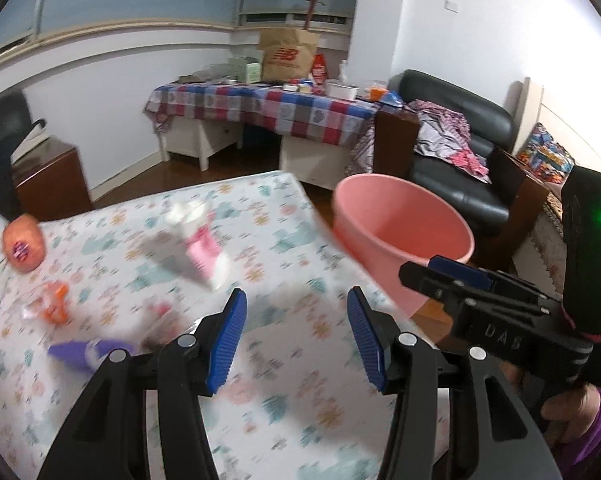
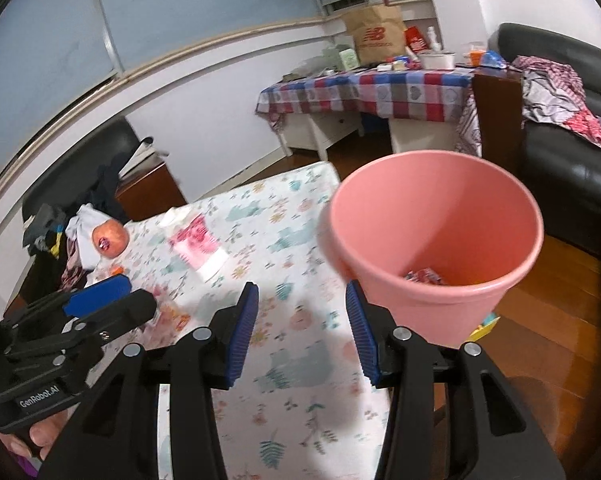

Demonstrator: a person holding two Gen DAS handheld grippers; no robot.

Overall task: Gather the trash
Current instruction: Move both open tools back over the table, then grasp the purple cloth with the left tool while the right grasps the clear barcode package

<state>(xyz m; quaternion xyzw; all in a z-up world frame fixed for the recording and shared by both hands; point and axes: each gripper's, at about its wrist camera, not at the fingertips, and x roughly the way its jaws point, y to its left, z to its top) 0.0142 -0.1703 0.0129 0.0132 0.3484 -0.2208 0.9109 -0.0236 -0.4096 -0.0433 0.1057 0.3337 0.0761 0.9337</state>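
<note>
My left gripper (image 1: 296, 332) hangs open over the floral tablecloth (image 1: 284, 408) with nothing between its blue pads. Ahead of it lie a pink and white carton (image 1: 202, 248), an orange wrapper (image 1: 54, 304), a purple wrapper (image 1: 84, 354) and an apple (image 1: 22, 246), all blurred. The pink bucket (image 1: 400, 232) stands off the table's right edge. My right gripper (image 2: 302, 320) is open and empty beside the bucket (image 2: 432, 216), which holds a few scraps (image 2: 422, 276). Each gripper shows in the other's view: the right one (image 1: 428, 276), and the left one (image 2: 108, 296).
A table with a checked cloth (image 2: 380, 88) and a brown paper bag (image 2: 376, 36) stands at the back wall. A black sofa (image 2: 568, 168) with clothes is at the right. A yellow scrap (image 2: 482, 328) lies on the wood floor by the bucket.
</note>
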